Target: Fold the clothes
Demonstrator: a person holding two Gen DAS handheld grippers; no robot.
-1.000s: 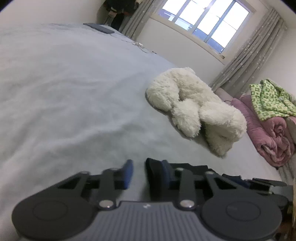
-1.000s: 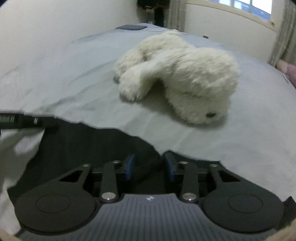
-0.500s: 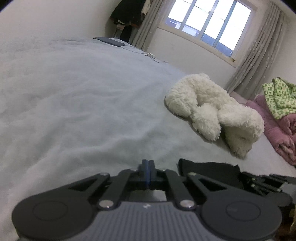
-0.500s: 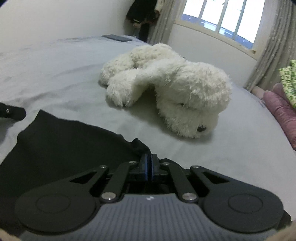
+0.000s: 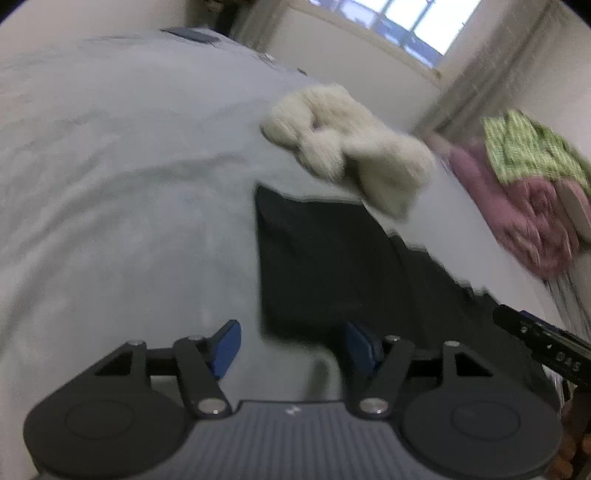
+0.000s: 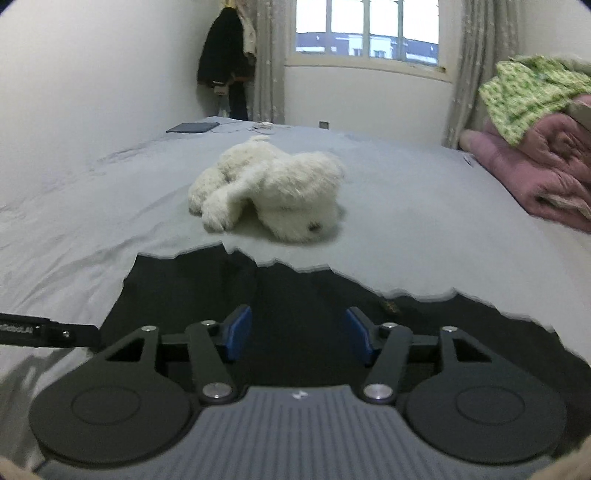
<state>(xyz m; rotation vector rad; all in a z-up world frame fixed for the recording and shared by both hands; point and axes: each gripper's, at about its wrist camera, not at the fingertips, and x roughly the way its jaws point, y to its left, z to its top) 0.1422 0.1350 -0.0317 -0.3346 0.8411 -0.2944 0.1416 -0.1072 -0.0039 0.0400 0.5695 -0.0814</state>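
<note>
A: Left side first. What is seen?

B: Grey bed (image 5: 110, 184) is seen across the left of both views. In the left wrist view the left gripper (image 5: 291, 345) is seen low in frame, jaws apart and opening, nothing pinched between the blue pads (image 5: 225, 347). Bare sheet is seen under the gap; the black garment (image 5: 332, 266) is laid flat just ahead and to the right, its left edge running up the frame. The view is blurred.

A: Middle?

B: A white plush (image 5: 347, 155) is seen lying on the bed beyond the garment's far edge, close to it; contact cannot be told. In the right wrist view the right gripper (image 6: 298, 338) is placed over the garment (image 6: 295, 295), jaws apart and opening, nothing gripped; dark cloth is seen below the gap. The plush (image 6: 273, 195) is seen behind the garment's far hem, with a grey strip between. A dark flat item (image 6: 192, 127) is seen at the far end of the bed, and a dark coat (image 6: 221, 62) is hung in the corner beside the curtain (image 6: 269, 62). A window (image 6: 365, 29) is seen above.

A: Right side?

B: Pink bedding (image 6: 535, 173) is piled at the right edge, with a green patterned cloth (image 6: 528, 88) laid on top. In the left wrist view part of the other gripper is seen at the lower right edge.
</note>
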